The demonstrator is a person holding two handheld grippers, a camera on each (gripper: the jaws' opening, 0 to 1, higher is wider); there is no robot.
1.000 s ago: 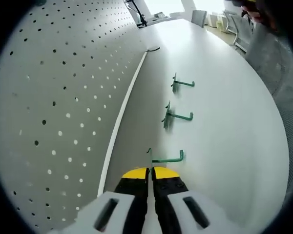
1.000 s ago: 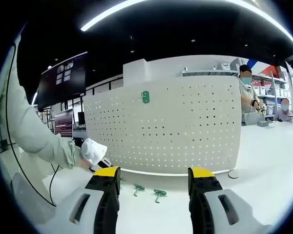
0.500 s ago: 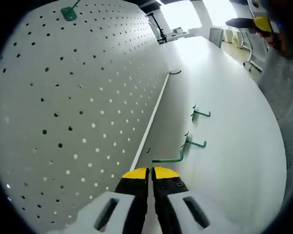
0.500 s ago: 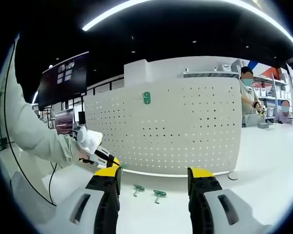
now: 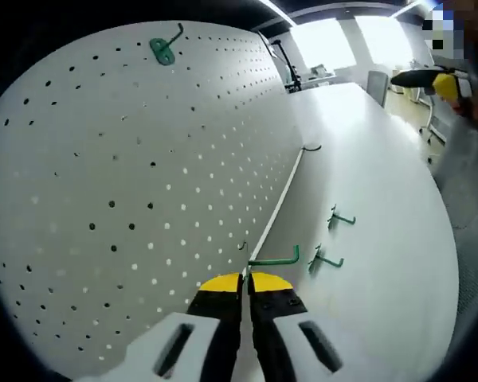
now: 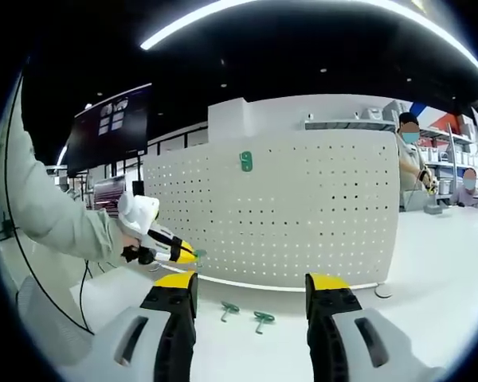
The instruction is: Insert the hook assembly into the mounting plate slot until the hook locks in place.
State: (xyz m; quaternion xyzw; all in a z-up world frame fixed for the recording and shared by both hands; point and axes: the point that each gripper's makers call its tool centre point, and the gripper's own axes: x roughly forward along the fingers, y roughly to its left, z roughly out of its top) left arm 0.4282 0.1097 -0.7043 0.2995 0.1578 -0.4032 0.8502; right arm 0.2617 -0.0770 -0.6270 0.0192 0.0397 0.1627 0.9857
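light: bright overhead strip (image 6: 303,12); windows (image 5: 358,36) glaring; shadows soft; edges fisheye-bent; focus sharp

We can't see hook (image 5: 272,259) shank where it enters closed left gripper (image 5: 244,280) jaws; hidden. Hook tip vs pegboard (image 5: 127,159) hole: too small to tell if touching. In right gripper view, left gripper (image 6: 187,255) tips tiny, held hook not resolvable. Two loose hooks (image 6: 245,313) on table (image 6: 430,263), shape blurred. Person's sleeve (image 6: 40,215) cut by left edge.

wall monitor (image 6: 115,118), white table (image 6: 430,263), perhaps shelving (image 6: 450,143)
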